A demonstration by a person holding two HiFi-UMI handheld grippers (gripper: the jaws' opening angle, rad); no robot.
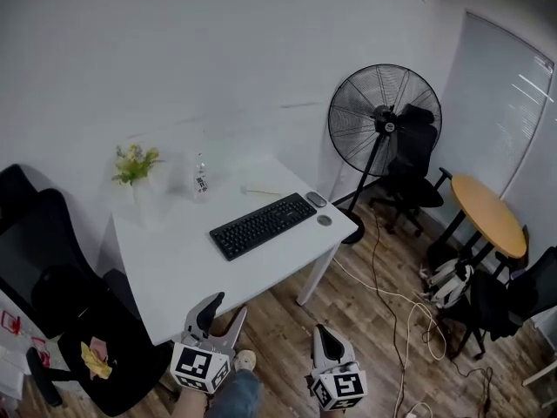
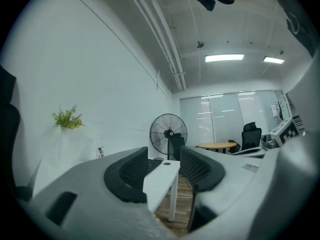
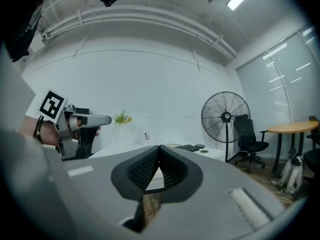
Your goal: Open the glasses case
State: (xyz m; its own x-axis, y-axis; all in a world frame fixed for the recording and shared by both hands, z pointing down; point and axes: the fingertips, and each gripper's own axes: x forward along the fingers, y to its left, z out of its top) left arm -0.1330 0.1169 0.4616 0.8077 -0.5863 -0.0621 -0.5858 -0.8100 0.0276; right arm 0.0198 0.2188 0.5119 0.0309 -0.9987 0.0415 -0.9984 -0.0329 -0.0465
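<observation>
White table lies ahead unreached, so left tongs hang apart and empty, right tongs closed on nothing.

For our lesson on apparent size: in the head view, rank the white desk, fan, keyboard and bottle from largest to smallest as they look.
1. white desk
2. fan
3. keyboard
4. bottle
</observation>
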